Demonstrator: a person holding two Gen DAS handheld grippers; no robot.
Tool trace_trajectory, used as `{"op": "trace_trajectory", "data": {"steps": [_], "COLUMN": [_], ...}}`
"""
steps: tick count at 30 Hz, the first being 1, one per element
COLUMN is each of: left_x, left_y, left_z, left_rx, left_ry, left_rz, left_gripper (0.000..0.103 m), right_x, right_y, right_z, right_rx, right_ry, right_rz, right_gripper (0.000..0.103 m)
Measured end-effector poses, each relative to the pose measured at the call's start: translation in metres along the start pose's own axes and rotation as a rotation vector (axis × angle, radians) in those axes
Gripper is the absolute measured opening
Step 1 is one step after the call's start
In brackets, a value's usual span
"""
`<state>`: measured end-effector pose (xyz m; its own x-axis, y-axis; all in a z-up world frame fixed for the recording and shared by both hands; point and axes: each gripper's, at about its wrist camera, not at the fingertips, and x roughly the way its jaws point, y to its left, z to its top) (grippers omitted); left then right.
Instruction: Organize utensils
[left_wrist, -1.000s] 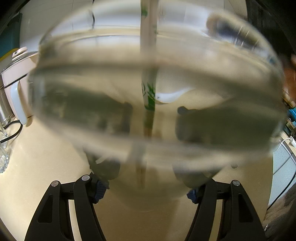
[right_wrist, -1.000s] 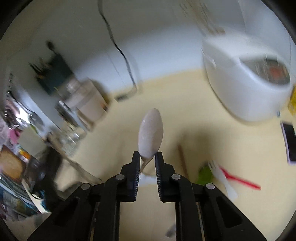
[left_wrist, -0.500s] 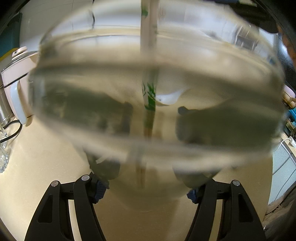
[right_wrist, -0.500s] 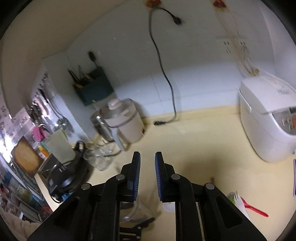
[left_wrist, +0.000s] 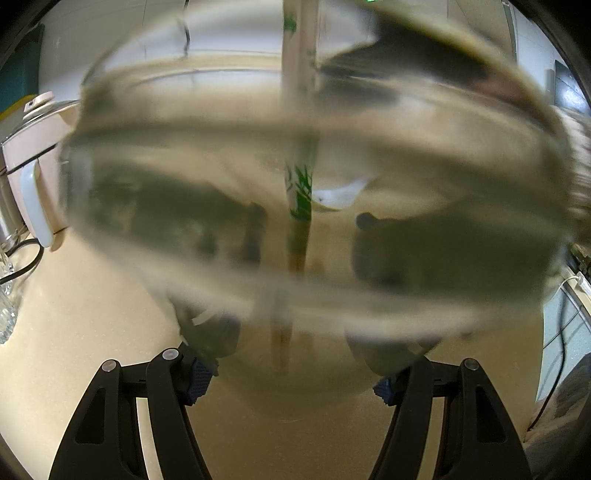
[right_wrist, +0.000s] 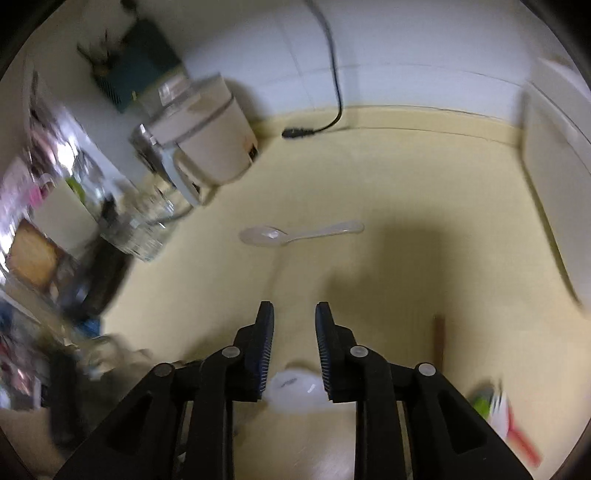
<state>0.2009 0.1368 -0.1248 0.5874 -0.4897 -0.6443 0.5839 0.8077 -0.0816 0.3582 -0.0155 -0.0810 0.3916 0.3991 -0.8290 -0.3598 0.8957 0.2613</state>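
The left gripper (left_wrist: 291, 373) clamped the jar (left_wrist: 314, 206) steady as a receptacle, while the right gripper (right_wrist: 294, 325), jaws just parted and empty, faced the spoon (right_wrist: 295, 234).

Left gripper (left_wrist: 288, 380): jaws spread wide, blue pads pressed on both sides of a clear glass jar (left_wrist: 314, 206), angled downward. Right gripper (right_wrist: 294, 347): pitched steeply down, jaws just opening, narrow gap, nothing between the pads.
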Motion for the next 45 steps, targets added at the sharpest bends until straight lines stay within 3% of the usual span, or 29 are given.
{"op": "trace_trajectory", "data": {"steps": [5, 10, 16, 22, 27, 31, 33, 36, 39, 45], "left_x": [0.001, 0.001, -0.003, -0.002, 0.000, 0.002, 0.003, 0.006, 0.006, 0.005], "left_y": [0.001, 0.001, -0.002, -0.012, -0.019, -0.024, -0.024, -0.018, -0.022, -0.018], "left_z": [-0.002, -0.002, -0.001, 0.001, 0.004, 0.002, 0.003, 0.004, 0.002, 0.003], "left_rx": [-0.002, -0.002, -0.002, 0.002, -0.007, -0.011, -0.012, -0.015, -0.013, -0.013], "left_ry": [0.000, 0.000, -0.001, -0.003, -0.002, -0.002, -0.002, -0.002, -0.002, -0.003], "left_rz": [-0.001, -0.002, -0.001, 0.008, 0.001, -0.004, -0.005, -0.007, -0.006, -0.006], "left_gripper": [0.071, 0.071, 0.071, 0.071, 0.071, 0.071, 0.071, 0.071, 0.071, 0.071], "right_x": [0.062, 0.111, 0.168, 0.182, 0.190, 0.178, 0.173, 0.183, 0.198, 0.203], "right_y": [0.028, 0.067, 0.090, 0.087, 0.086, 0.083, 0.083, 0.077, 0.079, 0.088], "right_z": [0.028, 0.057, 0.077, 0.096, 0.112, 0.130, 0.135, 0.137, 0.133, 0.127], "right_rx": [-0.310, -0.573, -0.743, -0.708, -0.672, -0.592, -0.604, -0.627, -0.634, -0.654], "right_ry": [0.096, 0.134, 0.224, 0.278, 0.262, 0.192, 0.164, 0.195, 0.249, 0.230], "right_rz": [-0.068, -0.040, -0.044, 0.028, 0.008, 0.083, 0.076, 0.027, 0.047, 0.027], "right_gripper": [0.029, 0.030, 0.031, 0.031, 0.036, 0.036, 0.037, 0.039, 0.039, 0.039]}}
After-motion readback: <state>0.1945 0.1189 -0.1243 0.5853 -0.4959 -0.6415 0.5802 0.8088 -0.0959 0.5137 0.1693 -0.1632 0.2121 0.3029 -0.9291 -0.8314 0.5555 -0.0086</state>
